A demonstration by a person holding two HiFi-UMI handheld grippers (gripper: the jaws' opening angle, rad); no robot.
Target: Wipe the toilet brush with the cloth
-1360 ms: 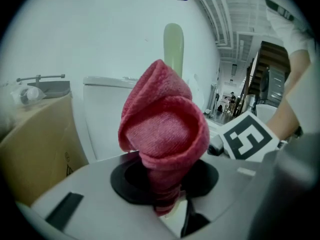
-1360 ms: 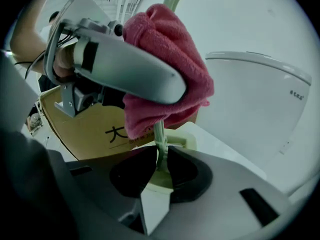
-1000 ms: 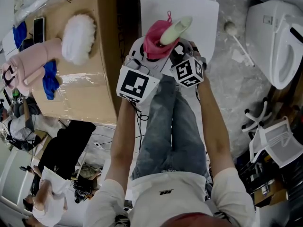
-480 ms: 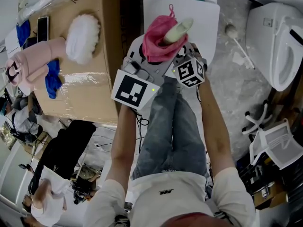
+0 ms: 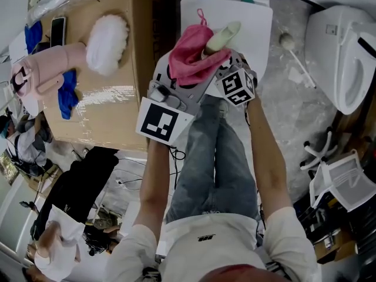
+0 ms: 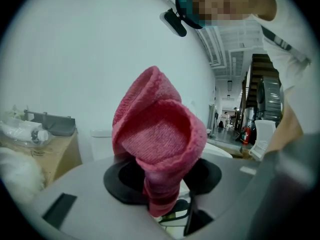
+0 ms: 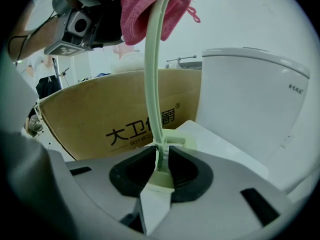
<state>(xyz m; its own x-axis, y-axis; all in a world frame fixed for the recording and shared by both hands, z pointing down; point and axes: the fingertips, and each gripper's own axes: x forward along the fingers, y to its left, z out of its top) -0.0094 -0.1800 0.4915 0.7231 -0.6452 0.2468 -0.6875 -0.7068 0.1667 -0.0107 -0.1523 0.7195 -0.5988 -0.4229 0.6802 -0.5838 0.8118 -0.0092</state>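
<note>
In the head view the cloth [image 5: 189, 57] covers most of the toilet brush [image 5: 223, 37]; only 1 pale end pokes out at upper centre. The toilet [image 5: 346, 49] is cut off by the right edge, and a bystander [image 5: 56, 248] by the lower left corner. In the right gripper view the brush's upper end vanishes into the cloth, itself cropped by the top edge, and the handle hides part of the print on the cardboard box [image 7: 100, 114].
</note>
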